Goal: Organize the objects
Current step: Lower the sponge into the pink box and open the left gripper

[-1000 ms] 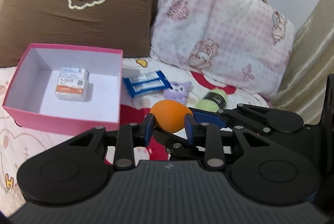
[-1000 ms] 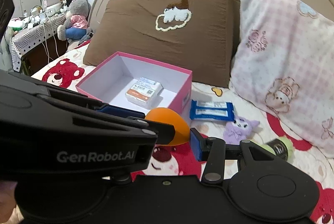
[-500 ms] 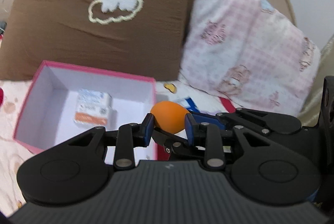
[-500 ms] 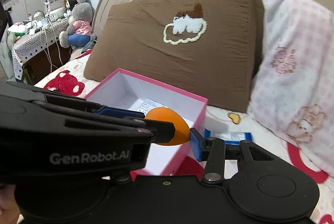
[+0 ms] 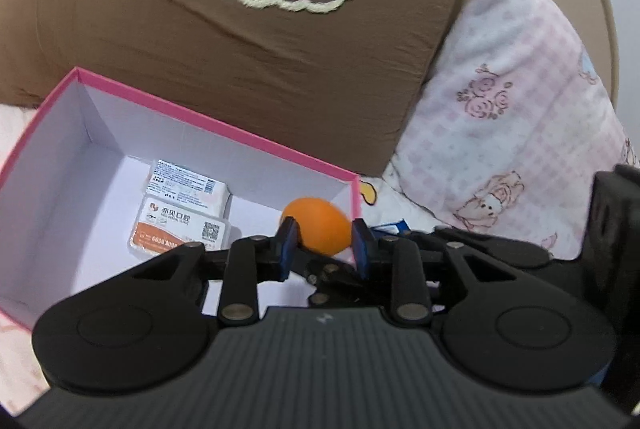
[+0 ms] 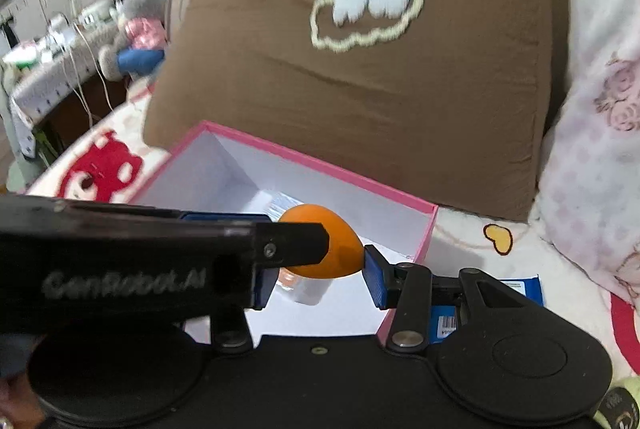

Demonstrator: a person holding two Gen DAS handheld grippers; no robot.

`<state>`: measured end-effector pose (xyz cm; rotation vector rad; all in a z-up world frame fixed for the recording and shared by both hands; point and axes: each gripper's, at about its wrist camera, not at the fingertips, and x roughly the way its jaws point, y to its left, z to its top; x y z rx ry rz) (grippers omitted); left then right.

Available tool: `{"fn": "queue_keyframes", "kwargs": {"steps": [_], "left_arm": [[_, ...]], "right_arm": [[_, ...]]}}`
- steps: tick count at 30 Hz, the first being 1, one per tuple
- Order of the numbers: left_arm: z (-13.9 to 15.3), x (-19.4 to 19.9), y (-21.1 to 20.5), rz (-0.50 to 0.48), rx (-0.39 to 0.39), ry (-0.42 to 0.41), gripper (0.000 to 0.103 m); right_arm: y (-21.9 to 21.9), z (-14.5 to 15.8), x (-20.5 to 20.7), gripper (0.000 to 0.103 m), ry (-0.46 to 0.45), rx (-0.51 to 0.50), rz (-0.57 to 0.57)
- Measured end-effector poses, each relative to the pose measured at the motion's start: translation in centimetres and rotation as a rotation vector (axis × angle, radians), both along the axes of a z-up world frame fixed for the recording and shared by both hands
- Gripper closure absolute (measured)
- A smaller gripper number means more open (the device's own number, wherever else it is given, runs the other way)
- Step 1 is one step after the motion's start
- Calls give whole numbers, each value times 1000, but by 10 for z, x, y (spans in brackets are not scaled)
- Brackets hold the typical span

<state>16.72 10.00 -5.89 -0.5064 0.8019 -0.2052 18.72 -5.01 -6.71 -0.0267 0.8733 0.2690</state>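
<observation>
An orange egg-shaped ball hangs over the right end of the pink box, which is white inside. My left gripper has its blue pads on both sides of the ball, and its jaws are closing on it. In the right wrist view the same ball sits between the fingers of my right gripper. The right pad touches the ball's tip; the left pad is hidden behind a finger of the left gripper. A white and orange card box lies in the pink box.
A brown pillow and a pink checked pillow lean on the headboard behind the box. A blue packet lies on the bedsheet right of the box. A side table with plush toys stands at the far left.
Both grippers have carried the orange ball leftwards and down from over the bedsheet to above the pink box. The box and brown pillow now look larger and nearer.
</observation>
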Motion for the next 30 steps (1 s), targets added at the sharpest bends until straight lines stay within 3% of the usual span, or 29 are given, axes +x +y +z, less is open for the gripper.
{"fn": "queue_keyframes", "kwargs": {"steps": [12,21,30], "left_arm": [[-49,31,27,61,-127,8,83],[-72,43,36,109,-163,19,83],[-85,46,38,136,-171,43,83]], "right_arm": [[29,-48,38,53,9,-128,101],[36,-62,58,52,23,-230,148],[38,-72,58,51,19,-254,160]]}}
